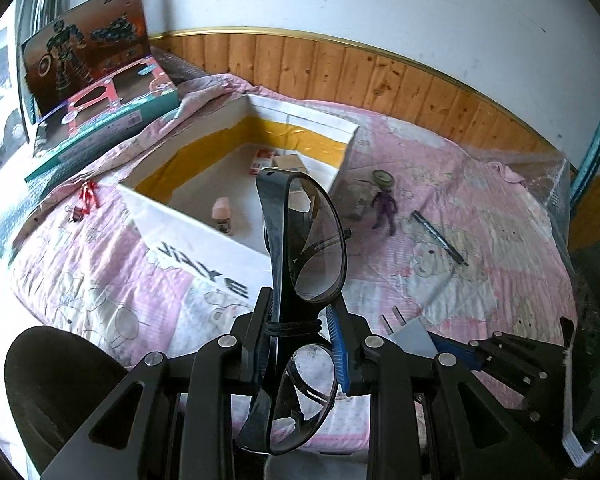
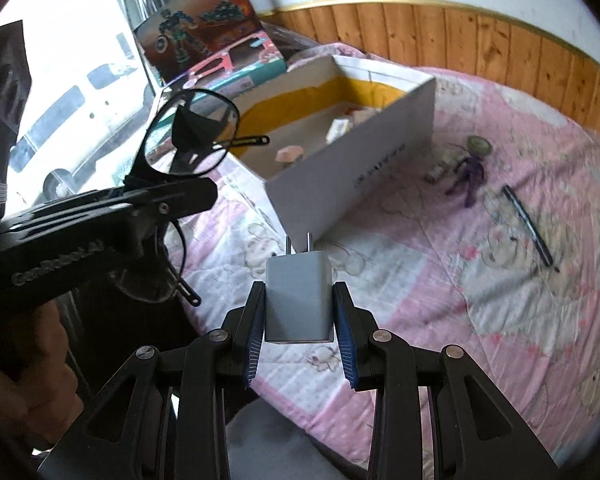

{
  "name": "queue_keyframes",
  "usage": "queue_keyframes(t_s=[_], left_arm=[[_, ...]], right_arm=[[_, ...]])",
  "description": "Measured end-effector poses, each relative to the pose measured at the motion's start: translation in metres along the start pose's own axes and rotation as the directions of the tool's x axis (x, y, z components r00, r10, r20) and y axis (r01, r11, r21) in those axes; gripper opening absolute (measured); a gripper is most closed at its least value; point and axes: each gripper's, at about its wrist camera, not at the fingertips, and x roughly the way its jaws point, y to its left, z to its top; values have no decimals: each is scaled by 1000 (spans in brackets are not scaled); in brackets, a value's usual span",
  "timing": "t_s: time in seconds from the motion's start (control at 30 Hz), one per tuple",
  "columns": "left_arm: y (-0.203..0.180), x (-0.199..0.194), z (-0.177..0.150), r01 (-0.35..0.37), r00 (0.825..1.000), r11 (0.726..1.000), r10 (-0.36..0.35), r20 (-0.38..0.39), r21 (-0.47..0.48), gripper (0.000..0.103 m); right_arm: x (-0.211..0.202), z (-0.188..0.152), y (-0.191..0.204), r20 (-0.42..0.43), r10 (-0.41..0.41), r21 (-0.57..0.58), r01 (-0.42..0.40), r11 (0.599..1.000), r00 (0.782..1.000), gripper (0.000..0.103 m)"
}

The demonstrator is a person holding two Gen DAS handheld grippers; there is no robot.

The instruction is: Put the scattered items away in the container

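Two grippers are up over the pink blanket (image 2: 440, 280). The left gripper (image 1: 300, 320) squeezes black glasses (image 1: 304, 248). The right gripper (image 2: 298, 304) squeezes a grey plug charger (image 2: 298, 296). Farther off sits the white box (image 2: 352, 176), then a purple toy figure (image 2: 470, 174) and pen (image 2: 528, 226).

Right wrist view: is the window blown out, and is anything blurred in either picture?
Right wrist view: window overexposed, the car outside washed pale; pen and purple figure smeared, charger in the right claw fairly sharp. Left wrist view: left edge glares white; glasses in the left claw sharp, white box softer.
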Motion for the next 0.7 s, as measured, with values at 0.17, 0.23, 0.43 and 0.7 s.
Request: queue_keyframes(t_s=[0.17,0.23,0.43,0.7], left_arm=[[18,-2,1,0,1000,1000,0,4,-25,28],[24,-2,3,4,1000,999,-4,7,-35,28],[39,-2,8,0,1000,998,1,15,-59,28],[59,-1,17,0,1000,996,1,17,-87,28]], right_arm=[[-4,11,8,20,-1,-6,2,1000,1000,35],[-6,15,11,28,-3,-6,3,1000,1000,35],[-9,33,20,47,-3,-15,4,1000,999,35],[-10,59,30,67,-7,-43,10,999,998,35]])
